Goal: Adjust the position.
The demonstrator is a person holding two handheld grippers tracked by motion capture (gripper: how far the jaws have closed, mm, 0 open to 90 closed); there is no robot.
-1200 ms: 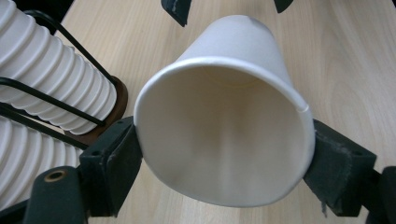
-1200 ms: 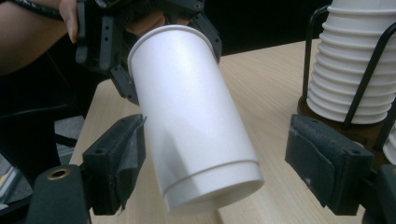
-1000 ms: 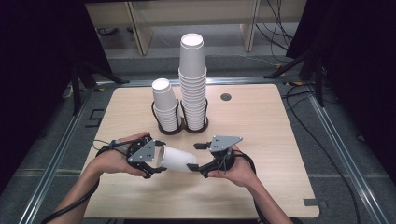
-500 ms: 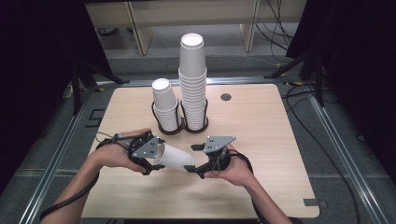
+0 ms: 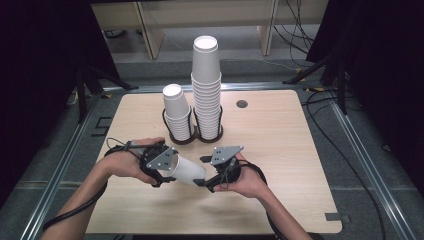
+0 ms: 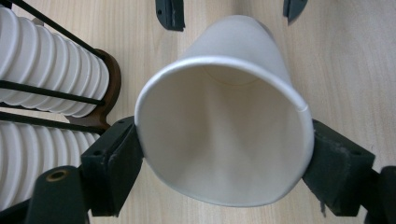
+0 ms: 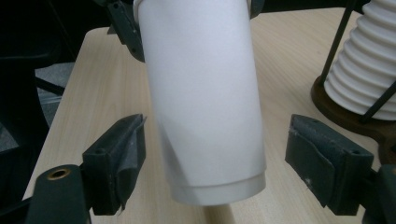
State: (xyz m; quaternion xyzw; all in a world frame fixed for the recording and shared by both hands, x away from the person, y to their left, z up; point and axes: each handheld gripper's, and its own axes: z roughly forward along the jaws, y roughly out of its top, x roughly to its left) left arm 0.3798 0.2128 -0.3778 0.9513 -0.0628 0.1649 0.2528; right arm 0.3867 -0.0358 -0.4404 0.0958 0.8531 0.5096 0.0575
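One loose white paper cup (image 5: 186, 170) lies sideways just in front of the black two-ring wire holder (image 5: 192, 135), which carries two stacks of white paper cups (image 5: 206, 90). The left gripper (image 6: 219, 154) pinches its rim. The right gripper (image 7: 215, 172) stands open around its base, untouching.

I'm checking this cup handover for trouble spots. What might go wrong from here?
The left gripper squeezes the paper cup at its rim, which already looks pressed oval; more pressure may crease it. The right gripper has its jaws open around the cup's base without touching; if the left lets go first, the cup may drop onto the table.
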